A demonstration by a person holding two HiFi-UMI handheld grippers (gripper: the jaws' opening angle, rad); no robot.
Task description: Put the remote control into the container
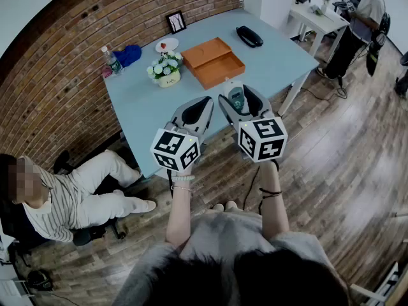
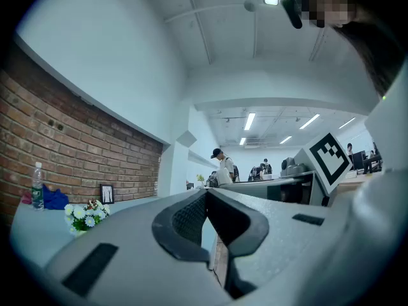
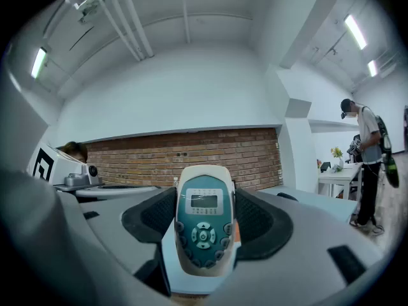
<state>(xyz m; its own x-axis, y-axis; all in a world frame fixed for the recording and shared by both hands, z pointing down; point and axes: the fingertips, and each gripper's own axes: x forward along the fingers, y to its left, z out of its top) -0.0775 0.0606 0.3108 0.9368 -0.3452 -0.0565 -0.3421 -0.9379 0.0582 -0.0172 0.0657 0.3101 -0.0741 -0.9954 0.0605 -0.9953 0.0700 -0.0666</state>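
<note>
A white remote control (image 3: 204, 225) with a teal face and a small screen stands upright between the pads of my right gripper (image 3: 205, 217), which is shut on it. From the head view the remote (image 1: 236, 98) and right gripper (image 1: 238, 92) hang over the front edge of the blue table (image 1: 140, 107). The container, an open orange box (image 1: 213, 61), lies on the table beyond them. My left gripper (image 1: 201, 103) hovers beside the right one, shut with nothing in it; its pads meet in the left gripper view (image 2: 207, 217).
On the table stand a flower pot (image 1: 166, 69), a bottle (image 1: 112, 60), a blue cloth (image 1: 129, 55), a white plate (image 1: 167, 44), a picture frame (image 1: 176, 21) and a black object (image 1: 249, 36). A person (image 1: 70, 196) sits at left; another (image 1: 357, 24) stands by a white table (image 1: 319, 19).
</note>
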